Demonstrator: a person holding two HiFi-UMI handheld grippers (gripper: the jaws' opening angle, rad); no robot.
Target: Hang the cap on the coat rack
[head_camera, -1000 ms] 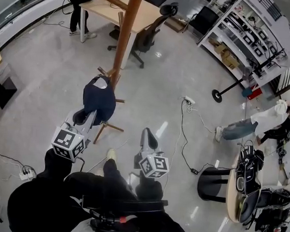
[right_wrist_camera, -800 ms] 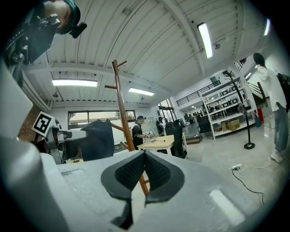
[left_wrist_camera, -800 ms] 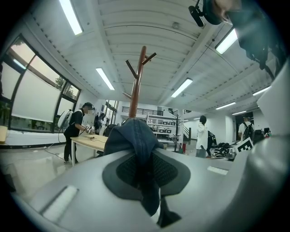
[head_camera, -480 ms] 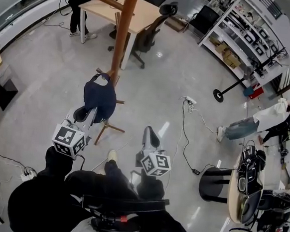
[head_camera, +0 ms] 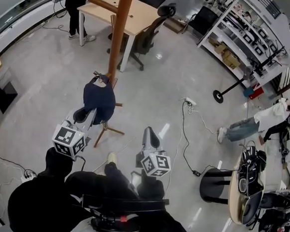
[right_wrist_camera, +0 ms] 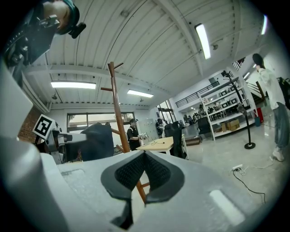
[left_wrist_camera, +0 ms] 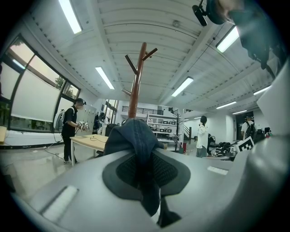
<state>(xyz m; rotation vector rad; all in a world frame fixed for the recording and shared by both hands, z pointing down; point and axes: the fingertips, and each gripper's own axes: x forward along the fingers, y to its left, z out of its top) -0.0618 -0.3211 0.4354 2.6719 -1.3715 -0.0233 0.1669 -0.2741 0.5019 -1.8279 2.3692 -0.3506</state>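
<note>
— So, from the head view, where is the cap?
— The dark blue cap [head_camera: 100, 97] hangs from the tip of the left gripper [head_camera: 89, 114], just beside the brown pole of the coat rack [head_camera: 119, 31]. Whether it touches a peg cannot be told from above. The right gripper [head_camera: 150, 134] is held level beside the left one, apart from the cap.
— And the left gripper view?
— Its jaws are clamped on the cap's [left_wrist_camera: 131, 136] fabric, which bunches up between the black pads and droops below them. The coat rack [left_wrist_camera: 134, 90] rises straight behind the cap, with its forked pegs at the top bare. A person [left_wrist_camera: 70, 129] stands by a wooden table [left_wrist_camera: 90, 141] at the left.
— What does the right gripper view show?
— That gripper's [right_wrist_camera: 144, 157] pads meet at their tips with nothing held between them. Beyond them the rack's pole [right_wrist_camera: 117, 104] stands slightly left of centre, and the cap [right_wrist_camera: 97, 140] sits at its left, level with a lower peg.
</note>
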